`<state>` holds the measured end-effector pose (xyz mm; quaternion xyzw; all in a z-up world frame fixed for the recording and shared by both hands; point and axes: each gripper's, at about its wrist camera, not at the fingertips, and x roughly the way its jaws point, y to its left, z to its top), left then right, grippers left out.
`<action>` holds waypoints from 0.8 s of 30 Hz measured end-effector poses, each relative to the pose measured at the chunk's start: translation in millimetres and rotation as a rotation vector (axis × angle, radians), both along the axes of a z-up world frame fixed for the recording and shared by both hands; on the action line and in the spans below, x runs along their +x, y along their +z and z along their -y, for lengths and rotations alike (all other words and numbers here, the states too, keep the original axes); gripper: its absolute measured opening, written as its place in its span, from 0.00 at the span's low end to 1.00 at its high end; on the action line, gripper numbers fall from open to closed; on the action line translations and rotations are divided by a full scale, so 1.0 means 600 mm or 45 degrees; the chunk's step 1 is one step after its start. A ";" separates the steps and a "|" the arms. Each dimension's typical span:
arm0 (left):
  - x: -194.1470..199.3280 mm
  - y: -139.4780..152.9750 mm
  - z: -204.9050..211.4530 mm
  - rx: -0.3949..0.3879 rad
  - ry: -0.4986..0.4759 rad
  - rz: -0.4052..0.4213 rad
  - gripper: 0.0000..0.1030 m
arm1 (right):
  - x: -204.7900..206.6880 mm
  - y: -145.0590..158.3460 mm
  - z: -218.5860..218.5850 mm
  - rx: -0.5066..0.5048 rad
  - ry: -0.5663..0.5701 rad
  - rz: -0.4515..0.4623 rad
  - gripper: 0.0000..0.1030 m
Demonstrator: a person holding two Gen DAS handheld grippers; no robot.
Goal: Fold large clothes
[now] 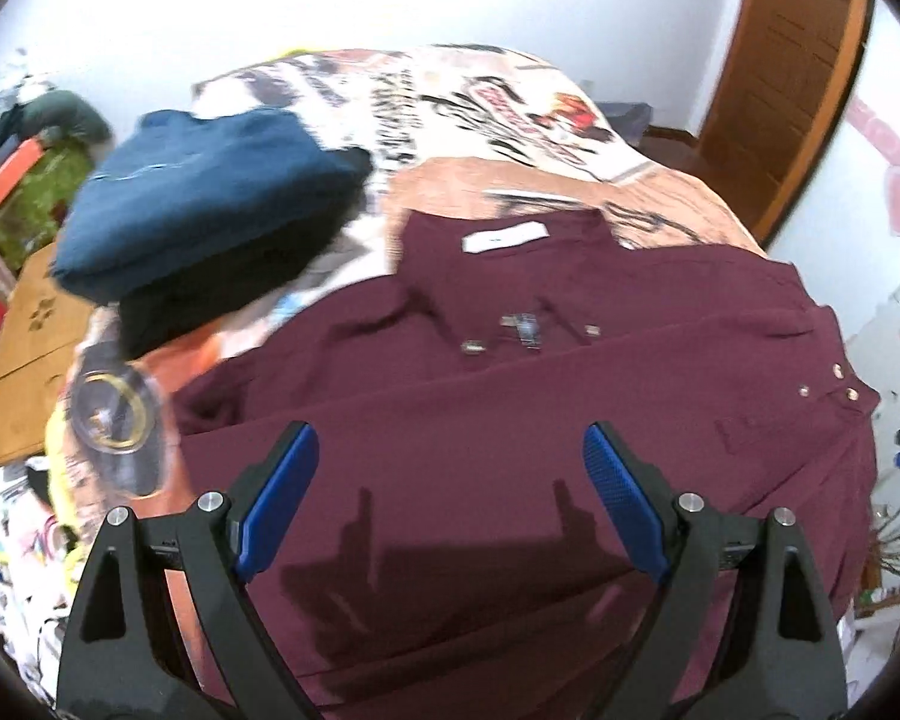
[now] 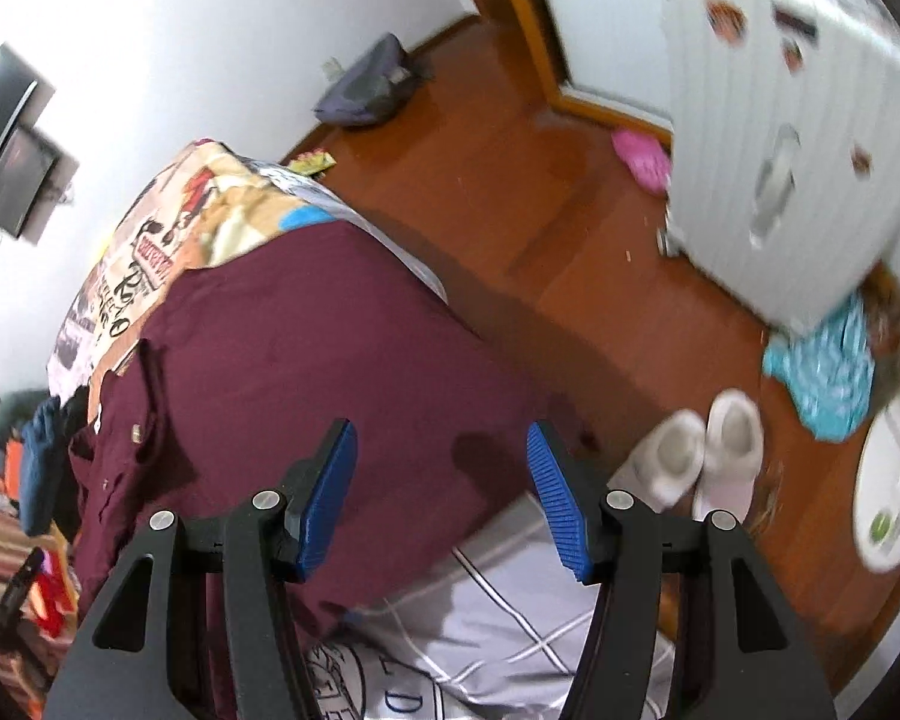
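While the shirt [image 1: 510, 396] lies flat on the bed [image 1: 510, 108], collar away, ready for folding, both grippers hang above it empty: left gripper [image 1: 450, 450] wide, right gripper [image 2: 441, 447] half-open. Only the left view shows the folded stack [image 1: 210, 192]; only the right shows the bed edge and slippers [image 2: 708, 444].

The shirt [image 1: 510, 420] lies spread on the bed [image 1: 450, 108], collar toward twelve o'clock in the left wrist view. A stack of folded clothes [image 1: 210, 198] sits at its ten o'clock, on the same bed. Beside the bed, at three o'clock in the right wrist view, a pair of slippers [image 2: 708, 450] stands on the floor [image 2: 540, 180].
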<state>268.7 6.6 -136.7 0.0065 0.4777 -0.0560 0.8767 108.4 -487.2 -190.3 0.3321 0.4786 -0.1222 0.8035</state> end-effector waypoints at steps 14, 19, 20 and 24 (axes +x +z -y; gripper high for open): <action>0.021 -0.062 0.077 0.016 -0.102 -0.098 0.87 | -0.001 -0.091 0.044 0.334 -0.218 0.056 0.53; 0.019 -0.072 0.073 0.038 -0.095 -0.108 0.87 | 0.015 -0.083 0.048 0.295 -0.230 0.085 0.43; 0.019 -0.074 0.072 0.034 -0.091 -0.111 0.87 | 0.018 -0.076 0.047 0.264 -0.237 0.084 0.37; 0.020 -0.074 0.064 0.017 -0.071 -0.113 0.87 | 0.027 -0.053 0.042 0.168 -0.229 0.101 0.11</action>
